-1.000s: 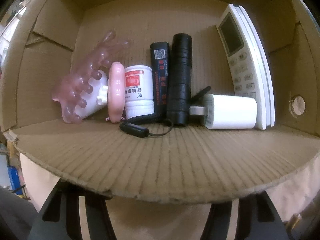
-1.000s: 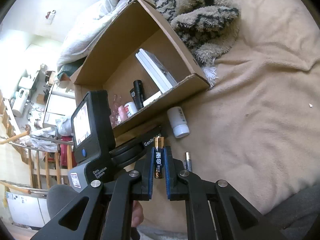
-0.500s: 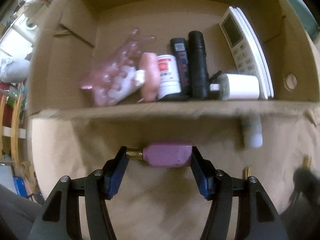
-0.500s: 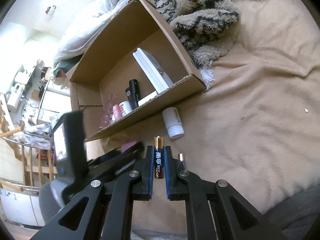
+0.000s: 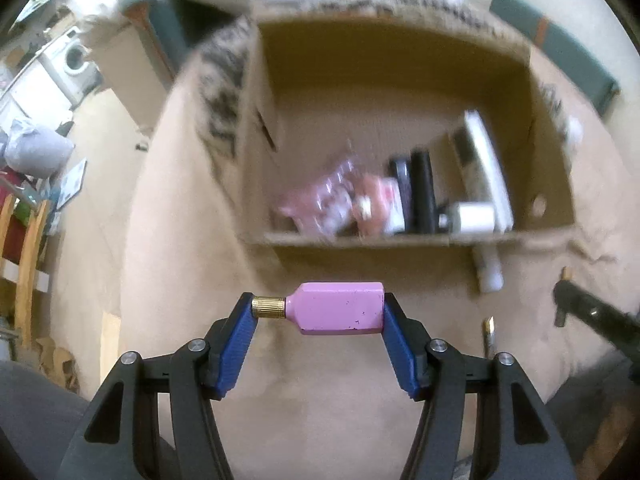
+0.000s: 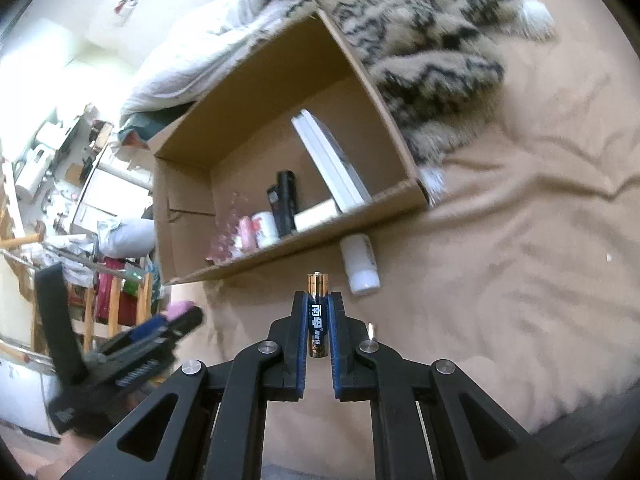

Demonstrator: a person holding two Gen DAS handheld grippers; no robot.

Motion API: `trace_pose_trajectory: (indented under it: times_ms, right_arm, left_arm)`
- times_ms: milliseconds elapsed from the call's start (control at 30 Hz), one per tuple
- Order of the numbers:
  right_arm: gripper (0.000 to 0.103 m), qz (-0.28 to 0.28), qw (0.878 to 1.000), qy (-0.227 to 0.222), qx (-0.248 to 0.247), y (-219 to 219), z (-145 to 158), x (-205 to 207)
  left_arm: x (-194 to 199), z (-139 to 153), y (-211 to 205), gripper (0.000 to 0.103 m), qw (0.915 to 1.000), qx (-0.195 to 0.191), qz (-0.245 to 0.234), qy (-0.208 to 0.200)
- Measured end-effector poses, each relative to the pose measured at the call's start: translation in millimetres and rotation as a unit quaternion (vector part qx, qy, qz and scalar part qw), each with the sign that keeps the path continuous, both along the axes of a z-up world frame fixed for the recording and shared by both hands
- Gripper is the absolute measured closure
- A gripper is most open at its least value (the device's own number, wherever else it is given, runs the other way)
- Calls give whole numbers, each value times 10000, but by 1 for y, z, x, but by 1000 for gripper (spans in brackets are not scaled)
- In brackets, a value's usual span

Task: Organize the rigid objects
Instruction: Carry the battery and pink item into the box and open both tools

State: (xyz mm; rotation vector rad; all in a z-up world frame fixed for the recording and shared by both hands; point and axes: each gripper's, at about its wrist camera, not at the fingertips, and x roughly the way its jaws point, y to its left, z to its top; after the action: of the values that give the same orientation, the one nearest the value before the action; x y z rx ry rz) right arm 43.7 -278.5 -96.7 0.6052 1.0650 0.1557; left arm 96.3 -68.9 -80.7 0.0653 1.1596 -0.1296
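My left gripper is shut on a pink bottle with a gold cap, held crosswise in front of the cardboard box. My right gripper is shut on a blue and gold battery, held upright above the beige blanket. The box lies open and holds a white remote, a black flashlight, a small white jar and pink items. A white bottle lies on the blanket against the box's front edge. The left gripper also shows at the left in the right wrist view.
A second battery lies on the blanket right of my left gripper. A patterned fuzzy blanket lies behind and right of the box. Wooden furniture and room clutter stand past the bed's left edge.
My left gripper has pulled back and away from the box with the pink bottle in it. The right gripper has moved slightly, still holding the battery.
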Motion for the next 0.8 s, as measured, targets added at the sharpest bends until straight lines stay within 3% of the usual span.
trace_pose_trajectory:
  times_ms: [233, 367, 600, 800]
  right_arm:
    - [92, 307, 9973, -552, -382, 13, 33, 22]
    - [92, 399, 9962, -655, -424, 15, 42, 43]
    - [92, 487, 9944, -742, -566, 19, 43, 94]
    - [92, 500, 9954, -481, -655, 21, 13, 107]
  left_arm:
    - [23, 46, 26, 45, 9961, -401, 172, -772]
    - [41, 61, 19, 45, 9944, -291, 134, -1006]
    - [86, 46, -1, 45, 9931, -471, 108, -1067]
    - [103, 19, -7, 45, 9937, -422, 146, -1031]
